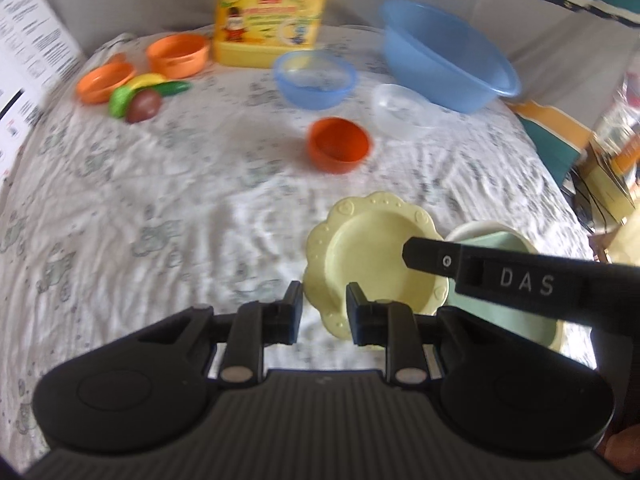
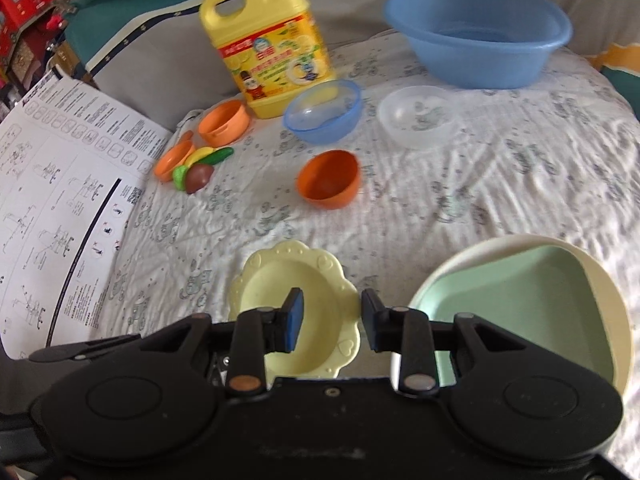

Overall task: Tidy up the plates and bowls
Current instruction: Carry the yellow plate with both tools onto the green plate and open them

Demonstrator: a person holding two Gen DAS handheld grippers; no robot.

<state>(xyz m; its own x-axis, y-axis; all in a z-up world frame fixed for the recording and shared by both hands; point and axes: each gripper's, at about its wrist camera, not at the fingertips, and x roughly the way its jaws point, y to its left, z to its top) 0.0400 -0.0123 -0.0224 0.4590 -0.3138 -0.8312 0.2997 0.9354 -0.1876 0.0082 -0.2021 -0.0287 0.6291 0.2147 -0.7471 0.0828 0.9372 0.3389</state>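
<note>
Left hand-held gripper (image 1: 325, 312), seen from its own camera: the two fingers stand a narrow gap apart and pinch nothing. The scalloped rim of a pale yellow plastic plate (image 1: 372, 256) shows in that gap; whether the rim lies between the pads or below them cannot be told. The plate rests on a white patterned cloth (image 1: 180, 208), just ahead of this hand-held gripper and slightly to its right.

Right hand-held gripper (image 2: 332, 320): its fingers are spread somewhat wider, empty, and hang over the same plate, one finger above the well and the other at the plate's right edge. A cream round bowl with a mint-green inside (image 2: 520, 300) lies immediately right of this hand-held gripper, touching or nearly touching the plate.

Farther ahead of both stands an orange plastic bowl (image 2: 328, 180). Beyond it lie a small translucent blue bowl (image 2: 324, 112), a clear plastic bowl (image 2: 416, 120), a large blue basin (image 2: 480, 36) and a yellow detergent jug (image 2: 272, 52). Orange toy dishes with toy food (image 2: 200, 160) lie ahead to the left.
</note>
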